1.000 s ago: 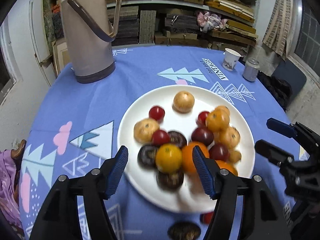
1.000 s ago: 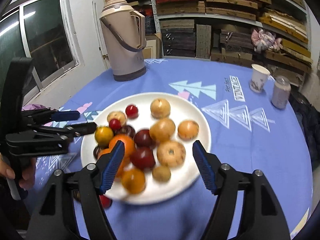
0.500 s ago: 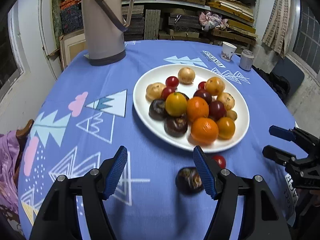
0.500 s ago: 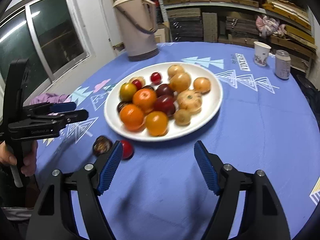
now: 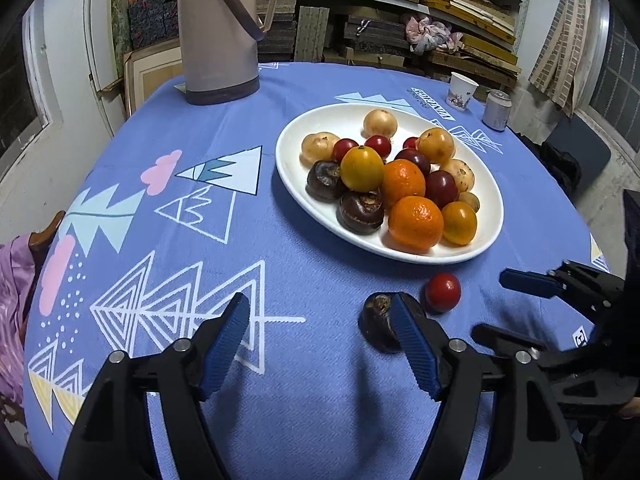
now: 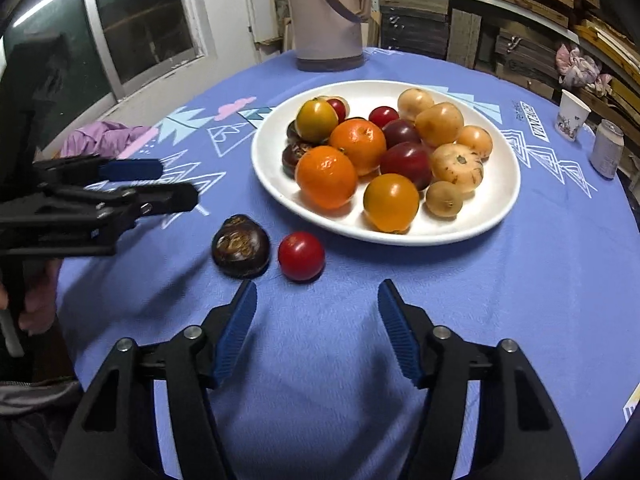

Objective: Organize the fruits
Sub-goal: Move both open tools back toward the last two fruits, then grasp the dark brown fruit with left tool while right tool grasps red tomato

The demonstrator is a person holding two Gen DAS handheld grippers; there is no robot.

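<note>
Fruit sort: nearly done, two strays off the plate (image 6: 508,184).
Dark fruit (image 6: 241,246) and red tomato (image 6: 301,256) lie near the table's front edge; left gripper (image 5: 320,344) and right gripper (image 6: 316,332) released, empty.

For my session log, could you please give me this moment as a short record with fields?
plate: white plate on the blue tablecloth, piled with fruit
loose fruit: dark brown fruit and red fruit, side by side on the cloth just off the plate's near rim
left claw: left claw open, empty, low over the cloth
right claw: right claw open, empty, just short of the red fruit
background: thermos jug, paper cup, can
</note>
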